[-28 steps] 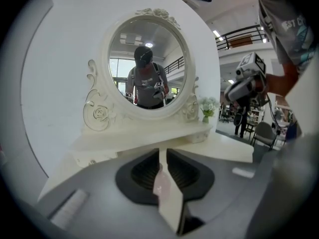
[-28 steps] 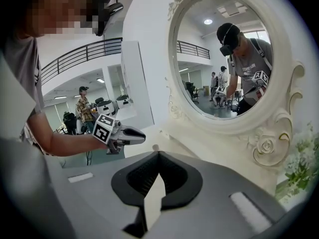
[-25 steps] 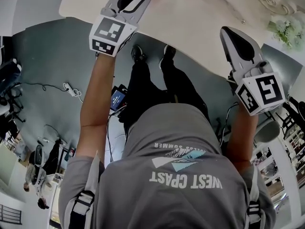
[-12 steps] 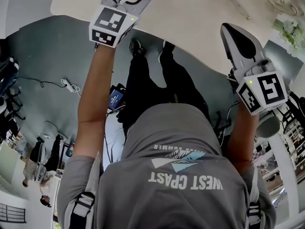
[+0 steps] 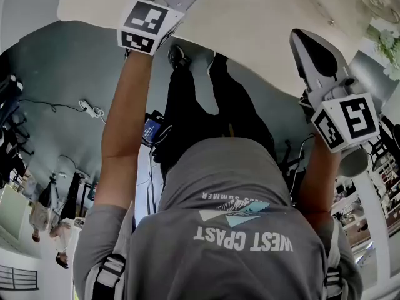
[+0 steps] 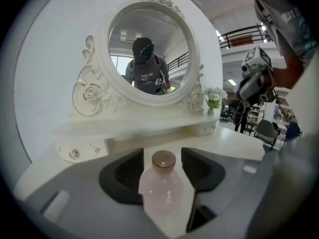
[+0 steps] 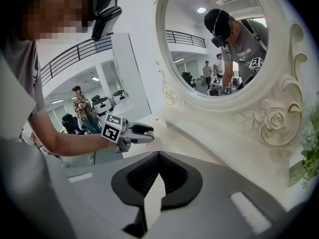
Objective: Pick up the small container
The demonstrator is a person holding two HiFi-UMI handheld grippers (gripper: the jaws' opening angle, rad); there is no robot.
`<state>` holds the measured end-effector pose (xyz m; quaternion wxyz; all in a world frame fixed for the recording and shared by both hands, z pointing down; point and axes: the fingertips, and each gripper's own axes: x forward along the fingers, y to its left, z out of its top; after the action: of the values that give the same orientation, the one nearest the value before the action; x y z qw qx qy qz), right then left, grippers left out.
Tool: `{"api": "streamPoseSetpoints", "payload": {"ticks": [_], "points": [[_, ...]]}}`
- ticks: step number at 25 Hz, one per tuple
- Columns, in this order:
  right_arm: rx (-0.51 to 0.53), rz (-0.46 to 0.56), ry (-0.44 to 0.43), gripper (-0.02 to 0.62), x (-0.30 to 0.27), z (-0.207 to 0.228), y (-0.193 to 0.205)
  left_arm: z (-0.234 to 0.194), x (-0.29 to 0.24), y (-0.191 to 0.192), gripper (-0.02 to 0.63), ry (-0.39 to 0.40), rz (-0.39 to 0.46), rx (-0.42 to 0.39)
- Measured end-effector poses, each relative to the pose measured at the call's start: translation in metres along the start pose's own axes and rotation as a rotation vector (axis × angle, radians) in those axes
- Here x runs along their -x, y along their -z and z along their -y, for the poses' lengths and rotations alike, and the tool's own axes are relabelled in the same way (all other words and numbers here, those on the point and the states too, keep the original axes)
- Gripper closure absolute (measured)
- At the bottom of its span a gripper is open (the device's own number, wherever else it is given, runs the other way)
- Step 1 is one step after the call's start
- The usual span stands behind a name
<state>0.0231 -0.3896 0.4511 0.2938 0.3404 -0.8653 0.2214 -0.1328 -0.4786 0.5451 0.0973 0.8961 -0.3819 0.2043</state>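
Jaws of left gripper (image 6: pixel 163 156) opening, small container (image 6: pixel 160 190) between them.

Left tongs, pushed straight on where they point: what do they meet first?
The small pink container, standing between the left tongs' opening jaws, pads apparently clear of it. Beyond it, likely the drawer ledge under the mirror; depth unclear.

A small container (image 6: pixel 162 185) of pale pink, translucent material, round-shouldered and topped with a brownish round cap, stands upright on the cream top of a dressing table (image 6: pixel 234 144), in front of its oval mirror (image 6: pixel 149 54).
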Motion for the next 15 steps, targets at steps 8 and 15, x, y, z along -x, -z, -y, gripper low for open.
{"api": "streamPoseSetpoints", "payload": {"ticks": [8,15], "points": [[-0.020,-0.013,-0.005,0.595,-0.007,0.003,0.008,-0.001,-0.013,-0.002,0.377,-0.003,0.044,-0.022],[-0.024,-0.011,0.003,0.595,-0.005,0.003,0.010,-0.001,-0.015,0.001,0.483,-0.015,0.053,-0.056]]}}
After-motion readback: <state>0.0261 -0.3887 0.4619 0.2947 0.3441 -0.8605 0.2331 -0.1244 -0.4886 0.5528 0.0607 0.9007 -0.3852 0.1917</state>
